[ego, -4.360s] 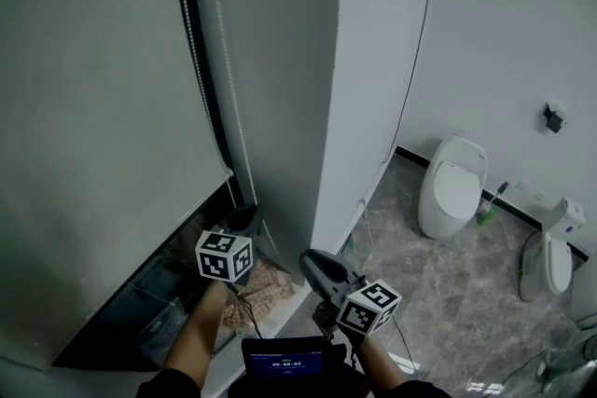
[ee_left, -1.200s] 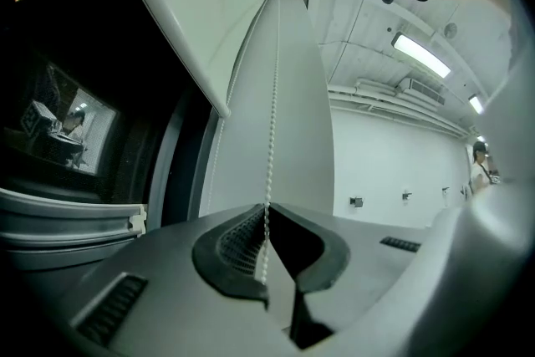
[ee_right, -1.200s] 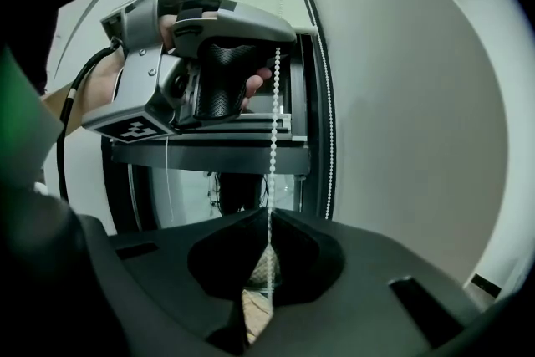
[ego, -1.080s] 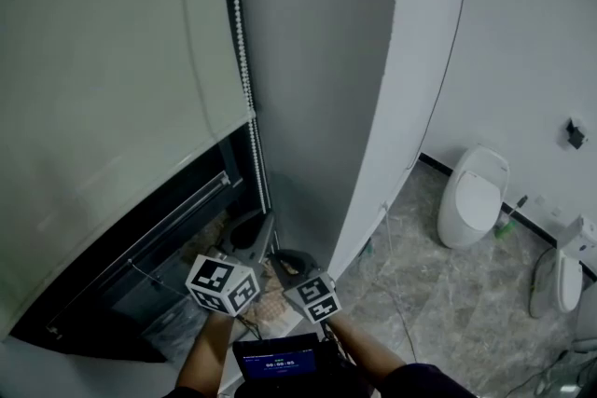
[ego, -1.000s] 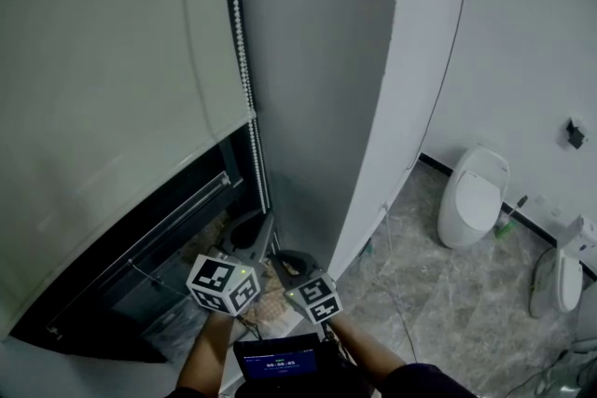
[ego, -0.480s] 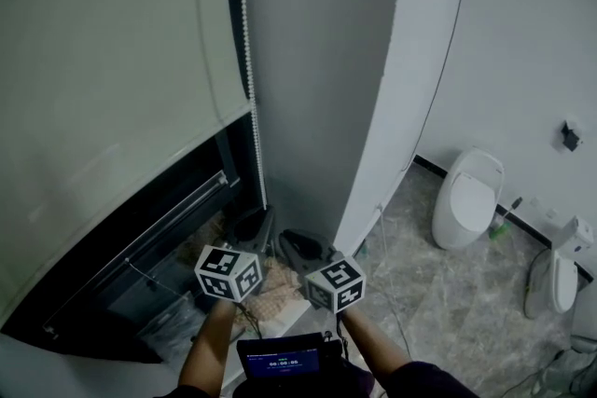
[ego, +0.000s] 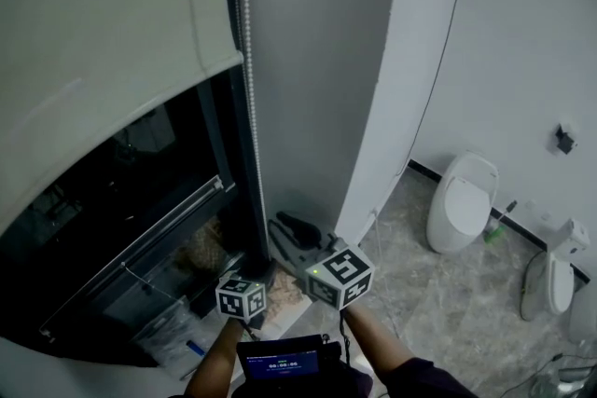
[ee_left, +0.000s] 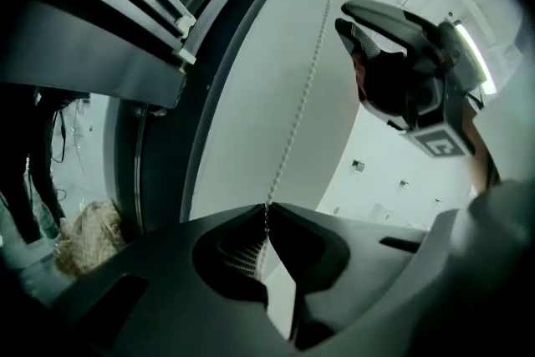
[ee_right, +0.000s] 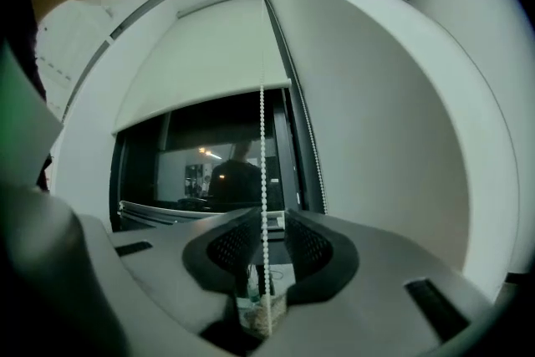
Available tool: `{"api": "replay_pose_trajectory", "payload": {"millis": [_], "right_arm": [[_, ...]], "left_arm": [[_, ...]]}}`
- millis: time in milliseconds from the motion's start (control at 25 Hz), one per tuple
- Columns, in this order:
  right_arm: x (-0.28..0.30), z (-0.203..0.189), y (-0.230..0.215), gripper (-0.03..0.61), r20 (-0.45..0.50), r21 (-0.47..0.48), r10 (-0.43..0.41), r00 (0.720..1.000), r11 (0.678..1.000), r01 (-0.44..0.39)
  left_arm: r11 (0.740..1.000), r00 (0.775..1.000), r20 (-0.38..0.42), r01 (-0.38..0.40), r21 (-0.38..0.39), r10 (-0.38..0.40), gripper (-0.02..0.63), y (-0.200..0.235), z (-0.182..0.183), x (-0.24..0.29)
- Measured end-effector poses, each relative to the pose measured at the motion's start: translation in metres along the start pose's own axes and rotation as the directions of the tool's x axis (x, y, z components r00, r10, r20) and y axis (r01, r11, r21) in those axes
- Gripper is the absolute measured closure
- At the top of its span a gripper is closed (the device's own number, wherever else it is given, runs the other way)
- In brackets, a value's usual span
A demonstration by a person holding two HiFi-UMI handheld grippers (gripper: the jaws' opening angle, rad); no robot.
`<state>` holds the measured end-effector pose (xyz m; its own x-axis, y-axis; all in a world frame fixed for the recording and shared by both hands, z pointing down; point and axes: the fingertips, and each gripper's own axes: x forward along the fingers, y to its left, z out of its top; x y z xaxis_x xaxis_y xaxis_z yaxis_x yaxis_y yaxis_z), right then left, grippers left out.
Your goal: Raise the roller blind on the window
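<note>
The pale roller blind [ego: 103, 33] covers the upper window, and its bottom bar [ee_right: 201, 109] hangs above dark glass [ego: 121, 200]. A white bead chain [ego: 248, 107] drops along the window frame. Low by the sill, my left gripper [ego: 255, 273] is shut on the bead chain [ee_left: 305, 96]; its tips [ee_left: 266, 209] meet round the beads. My right gripper [ego: 284, 233] is just to the right and slightly higher. It stands open, with the bead chain [ee_right: 262, 146] running loose through the gap between its jaws [ee_right: 266, 242]. The right gripper [ee_left: 355, 38] also shows in the left gripper view.
A grey wall pier [ego: 317, 61] stands directly right of the window. A toilet [ego: 460, 200] and a second white fixture [ego: 550, 266] sit on the marble floor [ego: 438, 312] to the right. A thin cable [ego: 438, 61] hangs down the white wall. Rubble lies on the sill [ego: 201, 247].
The blind's bottom edge has risen and more dark glass shows. My left gripper has gone down along the chain. My right gripper has shifted right and slightly up.
</note>
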<state>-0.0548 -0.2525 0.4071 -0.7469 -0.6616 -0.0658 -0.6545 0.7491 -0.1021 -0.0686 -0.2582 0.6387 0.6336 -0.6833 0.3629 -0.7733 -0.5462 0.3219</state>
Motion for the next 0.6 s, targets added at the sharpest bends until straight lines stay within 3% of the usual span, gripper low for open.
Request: {"api": "replay_pose_trajectory", "payload": {"millis": [120,280,320,360,440,600], "right_arm": [[0.009,0.019,0.013,0.488,0.006,-0.023,0.038,0.999,0.999,-0.038],[0.018,0.042,0.01,0.491,0.055,-0.078,-0.005,0.998,0.997,0.01],[0.017,0.044,0.009,0.499,0.067,-0.072,-0.014,0.998,0.997,0.019],[0.016,0.045,0.008,0.56,0.075,-0.068,-0.022,0.997,0.997,0.027],[0.013,0.046,0.006,0.561,0.09,-0.084,-0.036,0.995,0.996,0.043],[0.01,0.047,0.002,0.565,0.109,-0.111,-0.05,0.993,0.992,0.062]], "left_arm": [[1.0,1.0,-0.011,0.007,0.009,-0.007,0.598,-0.004,-0.004,0.002],[1.0,1.0,-0.018,0.014,0.012,-0.014,0.598,-0.008,-0.006,0.004],[1.0,1.0,-0.017,0.018,0.003,-0.018,0.598,-0.009,-0.006,0.004],[1.0,1.0,-0.016,0.027,-0.012,-0.028,0.598,-0.009,-0.006,0.003],[0.998,0.998,-0.01,0.059,-0.036,-0.06,0.598,-0.01,-0.006,0.001],[0.996,0.996,0.001,0.094,-0.009,-0.094,0.597,-0.009,-0.001,-0.008]]}}
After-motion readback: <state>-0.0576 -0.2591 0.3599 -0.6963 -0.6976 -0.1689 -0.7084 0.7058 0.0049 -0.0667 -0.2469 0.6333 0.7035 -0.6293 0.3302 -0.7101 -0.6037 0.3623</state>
